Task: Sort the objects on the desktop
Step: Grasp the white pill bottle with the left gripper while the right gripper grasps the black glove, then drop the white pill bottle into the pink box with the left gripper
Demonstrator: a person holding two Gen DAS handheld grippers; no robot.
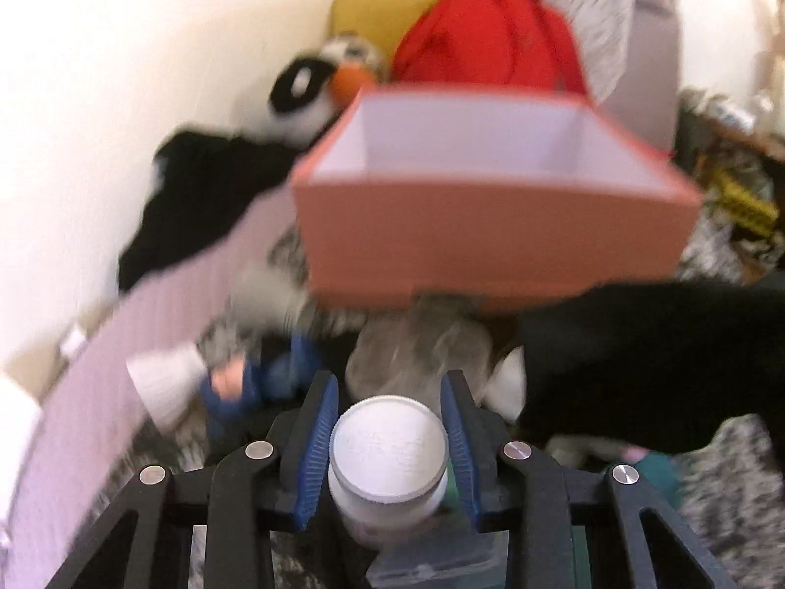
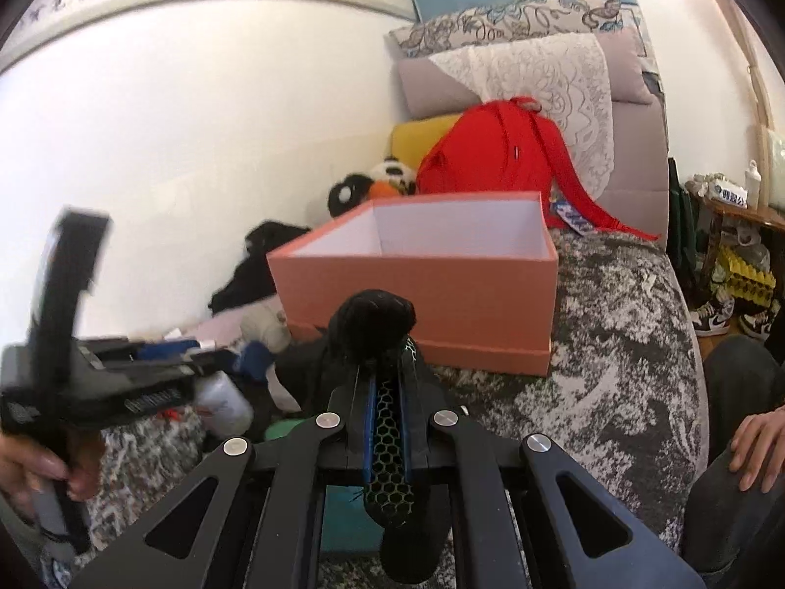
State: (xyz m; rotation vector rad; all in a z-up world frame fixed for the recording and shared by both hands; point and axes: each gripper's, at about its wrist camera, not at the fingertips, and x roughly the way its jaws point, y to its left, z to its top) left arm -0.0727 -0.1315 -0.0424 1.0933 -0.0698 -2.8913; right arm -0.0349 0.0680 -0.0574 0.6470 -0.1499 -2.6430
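The white-capped bottle (image 1: 387, 461) looks light, rigid and smooth-sided, so it could slip; it sits between the blue pads (image 1: 319, 446) of the left gripper (image 1: 389, 434), which is closed on its body just below the cap, low in front of the open pink box (image 1: 490, 230). The black cloth item (image 2: 380, 334) with a green mesh strip looks soft and limp, and the right gripper (image 2: 385, 392) is pinched nearly together on it, near the box's front wall.

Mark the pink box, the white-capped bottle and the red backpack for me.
pink box (image 2: 417, 289), right wrist view, front wall.
white-capped bottle (image 1: 389, 446), left wrist view, top of cap.
red backpack (image 2: 485, 152), right wrist view, front panel.
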